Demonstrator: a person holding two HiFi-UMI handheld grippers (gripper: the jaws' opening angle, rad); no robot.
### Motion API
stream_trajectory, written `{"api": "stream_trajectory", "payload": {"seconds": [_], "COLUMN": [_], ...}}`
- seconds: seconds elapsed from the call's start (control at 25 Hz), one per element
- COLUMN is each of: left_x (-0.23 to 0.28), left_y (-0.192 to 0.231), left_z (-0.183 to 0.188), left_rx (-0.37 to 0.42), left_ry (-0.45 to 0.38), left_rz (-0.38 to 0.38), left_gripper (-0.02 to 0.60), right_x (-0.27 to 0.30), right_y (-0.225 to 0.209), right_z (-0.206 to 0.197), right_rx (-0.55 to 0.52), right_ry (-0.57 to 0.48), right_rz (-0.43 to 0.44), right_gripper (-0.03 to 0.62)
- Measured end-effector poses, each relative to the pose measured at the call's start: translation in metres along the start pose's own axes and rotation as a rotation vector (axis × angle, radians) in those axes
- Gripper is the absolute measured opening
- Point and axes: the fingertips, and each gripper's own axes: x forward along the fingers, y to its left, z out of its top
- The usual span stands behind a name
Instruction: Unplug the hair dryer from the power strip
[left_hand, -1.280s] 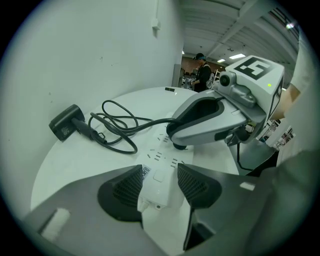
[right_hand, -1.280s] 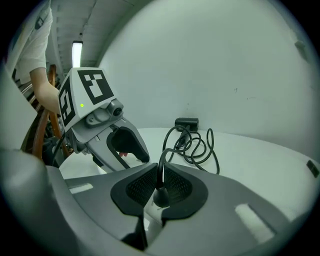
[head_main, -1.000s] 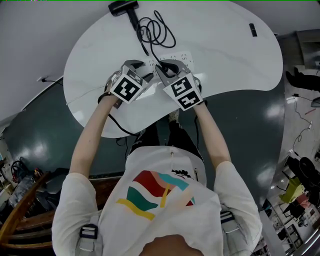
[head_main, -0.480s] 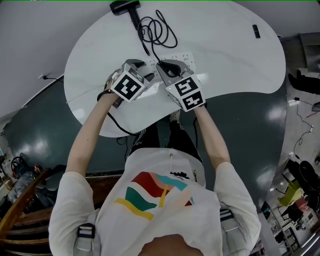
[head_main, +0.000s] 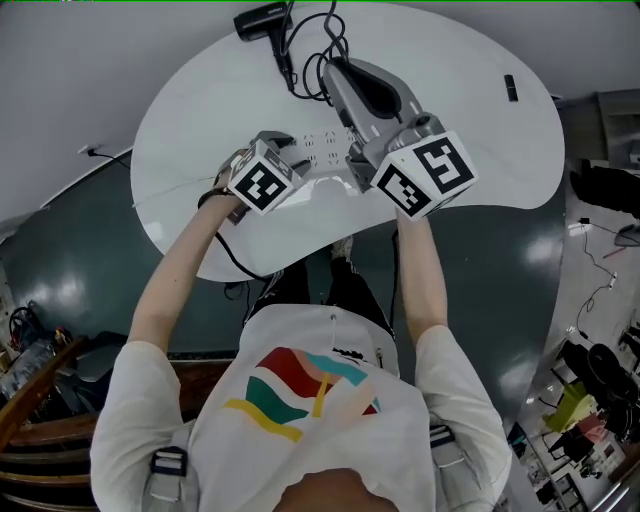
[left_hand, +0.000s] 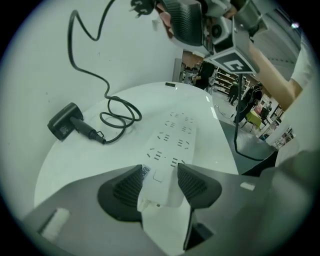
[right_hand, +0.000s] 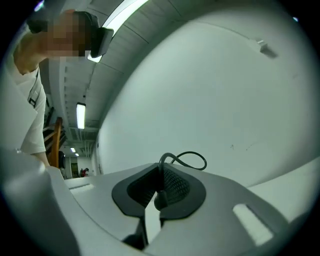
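head view – left gripper: low on the table, on the near end of the power strip.
head view – right gripper: raised above the table, pointing out over the far side.
head view – hair dryer: lying at the far edge of the table, well apart from the strip; its cord runs up toward the right gripper.
left gripper view – fingers: pressed on both long sides of the strip's near end, pinning it flat.
left gripper view – plug: up in the air at the right gripper's tip, prongs bare, clear of the strip's sockets.
left gripper view – task state: looks done, no plug seated in the strip.
right gripper view – fingers: closing, almost together, pinching the plug's black neck between the pads; the cord loops out beyond them.
risk 1: the pinch sits on the narrow neck, so the plug could slip out and drop onto the table.
risk 2: lifting higher could take up the cord's slack and drag the hair dryer, which lies close to the edge.
risk 3: a dangling plug could swing into the strip.
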Motion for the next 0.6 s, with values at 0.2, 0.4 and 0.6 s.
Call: {"api": "stream_trajectory", "payload": {"seconds": [0.2,0.4,0.6], "left_x": [-0.002,0.001,0.000], "left_y": [-0.002,0.001,0.000], "left_z": [-0.001,-0.003,0.001], "left_rx": [0.005,0.003,0.002], "left_ry": [-0.005,-0.007,-0.007], "left_rz": [0.000,0.007,0.007], "left_gripper": [0.221,0.221,0.221], "right_x": [-0.019,-0.023,-0.027], "right_y": [-0.007,-0.002,0.000], "right_z": [0.002,-0.004,0.003], "right_rx": [0.015,0.016,0.014], "right_ry": [0.013,0.013,0.008], "right_rz": [-0.054,-0.069,-0.074], "right_gripper": [0.031,0.031,0.031]}}
